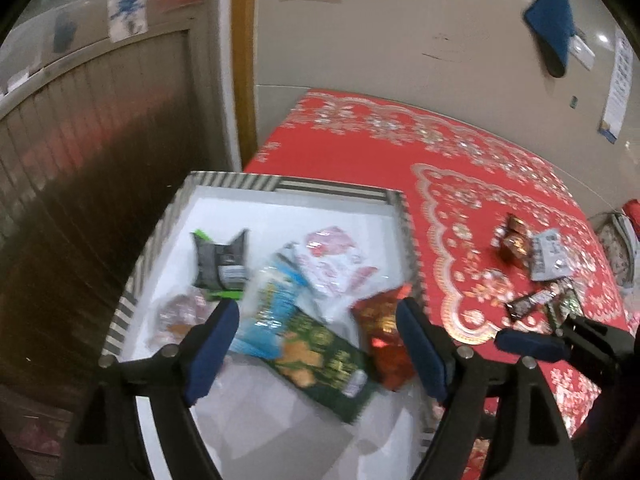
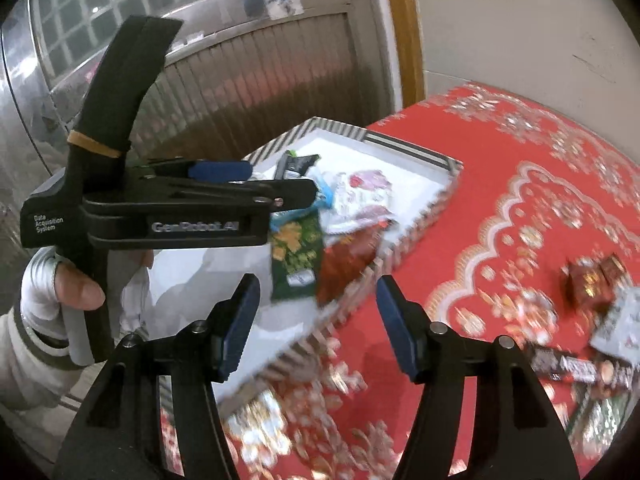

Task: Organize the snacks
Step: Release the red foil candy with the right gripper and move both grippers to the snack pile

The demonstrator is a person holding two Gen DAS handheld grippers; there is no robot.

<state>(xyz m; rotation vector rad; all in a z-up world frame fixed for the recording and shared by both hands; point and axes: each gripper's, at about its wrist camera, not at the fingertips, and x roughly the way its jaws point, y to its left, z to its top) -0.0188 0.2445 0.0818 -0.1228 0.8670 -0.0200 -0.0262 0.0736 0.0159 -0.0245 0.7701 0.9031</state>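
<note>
Here, the long green snack pack [image 1: 320, 356] lies flat in the striped box [image 1: 304, 186]. Its long side runs slantwise, from near the middle of the box down toward the near right corner. A red pack [image 1: 386, 340] lies just beside it on the right, touching it. A light blue pack [image 1: 272, 300] sits at its upper end. A black pack [image 1: 220, 260] and a white and pink pack [image 1: 336, 256] lie farther back. That makes five clear packs in the box; a blurry brownish one [image 1: 180, 316] sits at the left.

The left gripper [image 1: 320, 344] hangs over the box with its jaws wide apart and nothing in them. The right gripper [image 2: 316, 328] is open too and holds nothing; it is over the box's near edge.

The box stands on a table with a red flowery cloth [image 1: 460, 152]. More snacks lie in a small heap [image 1: 536, 264] on the cloth, well apart from the box; they are too blurry to count. Behind are a pale wall [image 1: 400, 40] and a ribbed brown panel [image 1: 100, 120].
</note>
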